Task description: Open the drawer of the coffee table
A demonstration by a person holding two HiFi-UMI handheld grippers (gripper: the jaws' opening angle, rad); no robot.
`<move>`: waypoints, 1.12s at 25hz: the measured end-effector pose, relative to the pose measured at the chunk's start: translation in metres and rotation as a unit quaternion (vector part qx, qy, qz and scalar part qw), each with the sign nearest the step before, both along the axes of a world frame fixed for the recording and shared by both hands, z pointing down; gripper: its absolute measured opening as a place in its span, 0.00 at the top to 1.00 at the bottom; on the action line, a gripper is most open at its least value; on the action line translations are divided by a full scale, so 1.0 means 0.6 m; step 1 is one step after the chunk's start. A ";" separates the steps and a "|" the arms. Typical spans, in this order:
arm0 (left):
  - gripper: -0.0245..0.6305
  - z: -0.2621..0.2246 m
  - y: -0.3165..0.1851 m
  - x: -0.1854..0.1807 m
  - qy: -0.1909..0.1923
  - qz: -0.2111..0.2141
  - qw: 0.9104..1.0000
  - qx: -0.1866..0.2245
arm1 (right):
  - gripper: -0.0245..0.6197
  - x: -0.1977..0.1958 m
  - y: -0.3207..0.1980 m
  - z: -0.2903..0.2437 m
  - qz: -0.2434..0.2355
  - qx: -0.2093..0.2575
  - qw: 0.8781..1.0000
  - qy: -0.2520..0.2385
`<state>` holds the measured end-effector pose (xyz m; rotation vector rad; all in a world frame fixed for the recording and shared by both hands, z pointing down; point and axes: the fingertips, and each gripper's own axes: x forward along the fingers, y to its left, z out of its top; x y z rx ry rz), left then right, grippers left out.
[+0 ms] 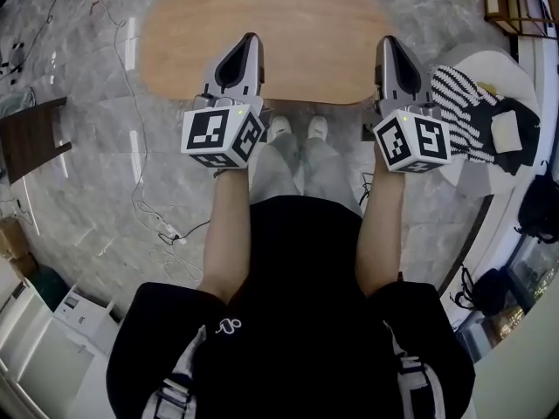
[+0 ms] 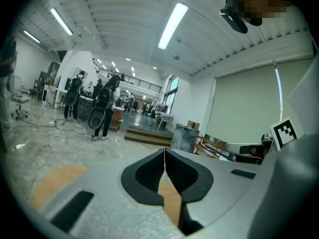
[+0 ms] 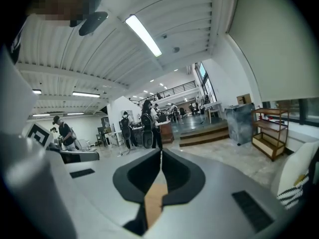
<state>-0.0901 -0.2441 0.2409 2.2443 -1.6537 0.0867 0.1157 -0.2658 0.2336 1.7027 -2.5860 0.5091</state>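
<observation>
I'm on the approach: left tool [image 1: 250, 42] and right tool [image 1: 389, 44], both pinched shut and empty, hover at the near edge of the oval light-wood desk [image 1: 297, 24]. Its drawer is unseen; next I must find its front.

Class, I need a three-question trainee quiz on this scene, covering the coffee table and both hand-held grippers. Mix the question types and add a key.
1. True or false: the jaws of the left hand-held gripper stand wide apart.
2. Multiple choice: the top of the coffee table is A) clear glass, B) light wood, C) black metal.
3. Fill in: in the head view, the striped cloth lies to the ___ of the right hand-held gripper.

Key
1. False: its jaws are together, with nothing between them.
2. B.
3. Right.
</observation>
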 end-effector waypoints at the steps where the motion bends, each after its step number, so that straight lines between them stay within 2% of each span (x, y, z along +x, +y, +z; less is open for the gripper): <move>1: 0.95 0.014 0.002 0.005 0.003 0.002 1.000 -0.007 | 0.94 0.004 0.004 0.010 -0.001 -0.006 1.000 0.003; 12: 0.95 0.173 0.046 0.016 -0.009 0.006 0.996 -0.088 | 0.94 0.036 0.056 0.155 -0.010 -0.075 0.997 0.013; 19: 0.95 0.283 0.081 0.035 -0.011 0.032 0.991 -0.130 | 0.94 0.044 0.088 0.267 -0.015 -0.121 0.993 0.010; 28: 0.95 0.442 0.140 0.051 0.006 0.062 0.979 -0.195 | 0.94 0.048 0.140 0.428 -0.030 -0.178 0.983 0.026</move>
